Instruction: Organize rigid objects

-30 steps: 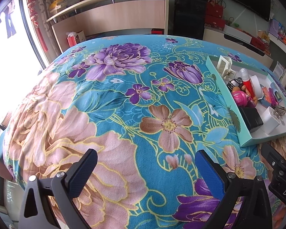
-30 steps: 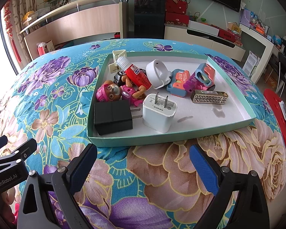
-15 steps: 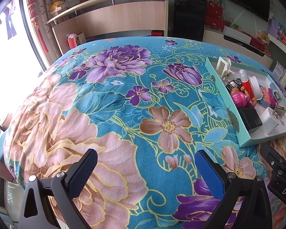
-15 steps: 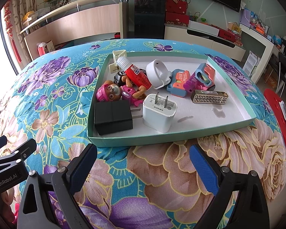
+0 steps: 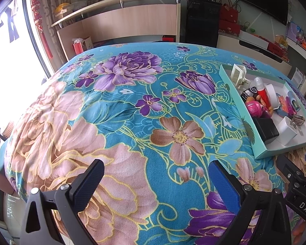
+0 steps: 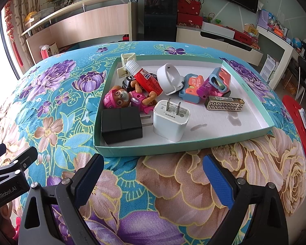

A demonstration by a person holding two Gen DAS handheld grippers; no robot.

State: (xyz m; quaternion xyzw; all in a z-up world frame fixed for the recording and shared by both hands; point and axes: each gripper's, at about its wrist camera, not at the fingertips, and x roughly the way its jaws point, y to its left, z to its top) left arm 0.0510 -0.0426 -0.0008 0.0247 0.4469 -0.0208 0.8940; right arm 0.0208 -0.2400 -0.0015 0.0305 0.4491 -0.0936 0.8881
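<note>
A shallow teal box (image 6: 144,150) with a white floor sits on the floral cloth. In it lie a black charger (image 6: 121,124), a white charger (image 6: 170,120), a pink toy pup (image 6: 120,99), a red tube (image 6: 145,77), a white ring (image 6: 169,77), a gold patterned bar (image 6: 224,105), a purple and blue toy (image 6: 214,82) and a cream clip (image 6: 125,64). My right gripper (image 6: 153,173) is open and empty, just in front of the box. My left gripper (image 5: 156,180) is open and empty over bare cloth; the box (image 5: 245,110) lies to its right.
The floral cloth (image 5: 116,110) covers the whole table. A red stool (image 6: 295,126) with a phone stands right of the table. Shelves, a black cabinet and a TV line the far wall. The left gripper also shows at the right wrist view's left edge (image 6: 10,173).
The left wrist view has pulled back slightly, so the cloth and box sit a little lower. The right gripper and the box contents have not moved.
</note>
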